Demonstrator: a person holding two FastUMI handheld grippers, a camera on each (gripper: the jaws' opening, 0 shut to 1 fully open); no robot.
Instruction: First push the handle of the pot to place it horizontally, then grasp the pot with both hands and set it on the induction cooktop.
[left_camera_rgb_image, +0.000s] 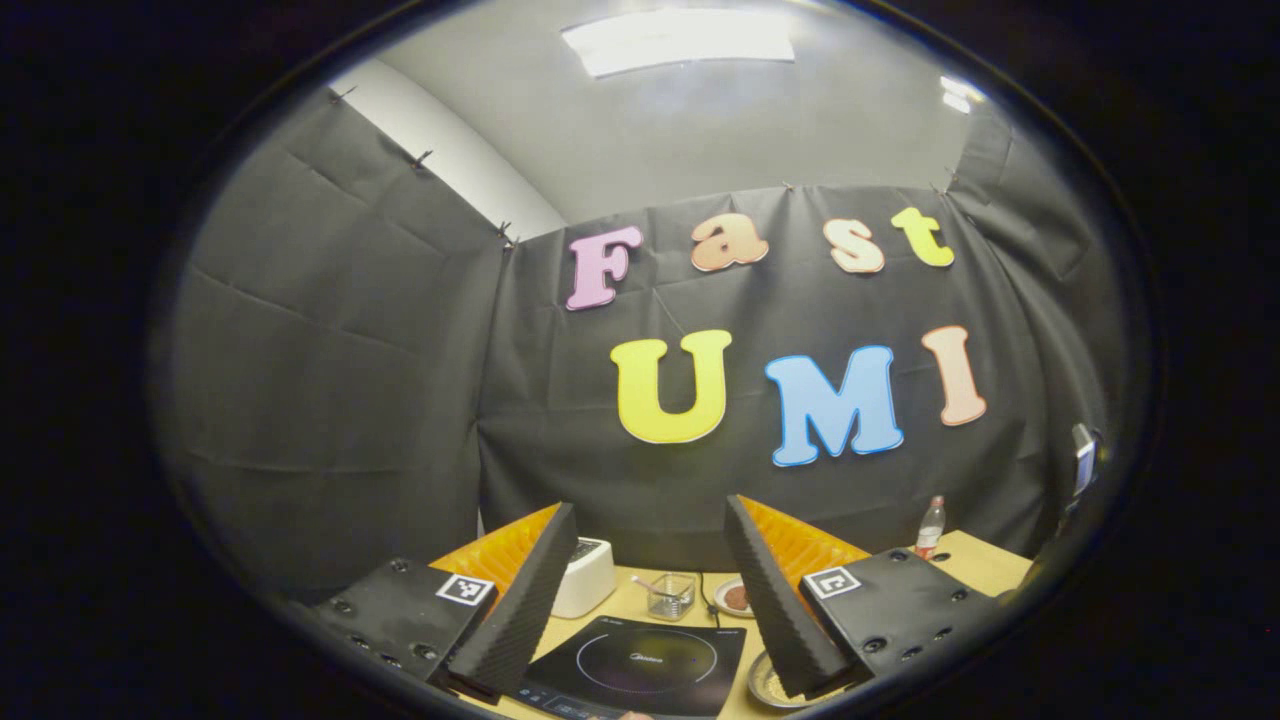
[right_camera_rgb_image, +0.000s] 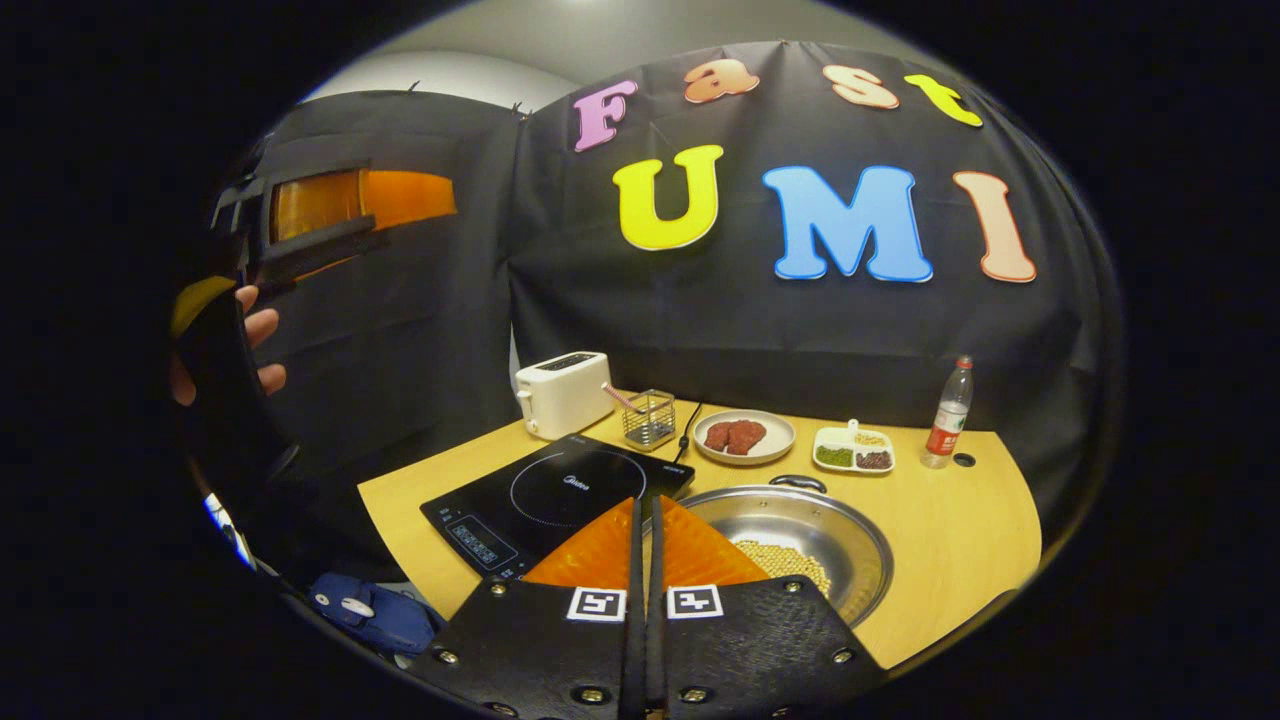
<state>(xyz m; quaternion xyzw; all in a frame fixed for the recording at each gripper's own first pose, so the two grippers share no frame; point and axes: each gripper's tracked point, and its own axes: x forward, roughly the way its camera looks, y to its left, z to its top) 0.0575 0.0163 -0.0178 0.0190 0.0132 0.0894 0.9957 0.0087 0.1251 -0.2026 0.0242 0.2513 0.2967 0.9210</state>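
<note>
Table (right_camera_rgb_image: 960, 540) with pot (right_camera_rgb_image: 800, 535) beside cooktop (right_camera_rgb_image: 560, 495), perhaps touching; left gripper (left_camera_rgb_image: 650, 610) spread, right gripper (right_camera_rgb_image: 645, 530) pressed together.

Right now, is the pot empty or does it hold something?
Not empty: the pot holds a layer of small pale beans on its bottom, seen in the right gripper view.

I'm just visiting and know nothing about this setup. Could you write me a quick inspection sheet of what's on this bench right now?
Surface: wooden table.
Job's things: steel pot holding pale beans, beside the induction cooktop, not on it.
Clutter: toaster, meat plate, divided dish, bottle, small wire basket.
Grippers: left hand-held gripper open, raised; right hand-held gripper shut, empty.
Cables: black cord behind the cooktop.
Surroundings: black cloth wall.
</note>
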